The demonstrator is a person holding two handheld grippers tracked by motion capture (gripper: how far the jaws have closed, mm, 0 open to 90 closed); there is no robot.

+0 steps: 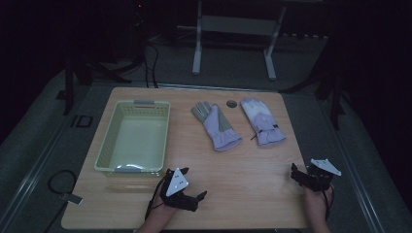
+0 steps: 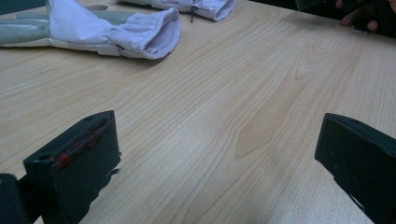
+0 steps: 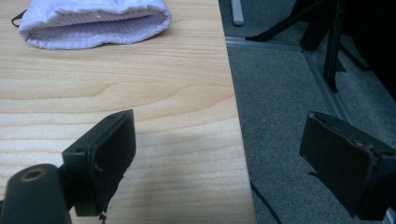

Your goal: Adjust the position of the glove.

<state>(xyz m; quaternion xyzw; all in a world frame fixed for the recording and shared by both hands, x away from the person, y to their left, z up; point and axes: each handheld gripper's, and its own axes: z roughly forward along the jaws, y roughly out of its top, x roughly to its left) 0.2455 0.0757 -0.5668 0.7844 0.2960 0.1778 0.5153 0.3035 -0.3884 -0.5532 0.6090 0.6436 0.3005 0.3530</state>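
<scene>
Two pale lilac gloves lie side by side at the far middle of the wooden table (image 1: 243,174). The left glove (image 1: 216,127) shows a grey palm, and its cuff (image 2: 144,37) faces me. The right glove (image 1: 262,124) has a small black strap, and its open cuff (image 3: 93,23) points at the near edge. My left gripper (image 1: 194,183) rests near the front edge, just right of the basket's near corner, jaws wide open over bare wood (image 2: 215,140). At the table's right edge my right gripper (image 1: 305,171) is open and empty, one jaw over wood and one over the floor (image 3: 222,135).
A pale yellow plastic basket (image 1: 104,155) with nothing inside stands on the left half of the table. A round cable hole (image 1: 232,103) sits between the gloves' fingertips. Grey carpet (image 3: 280,93) and dark stand legs (image 3: 334,51) lie beyond the right edge. A white frame (image 1: 197,48) stands behind.
</scene>
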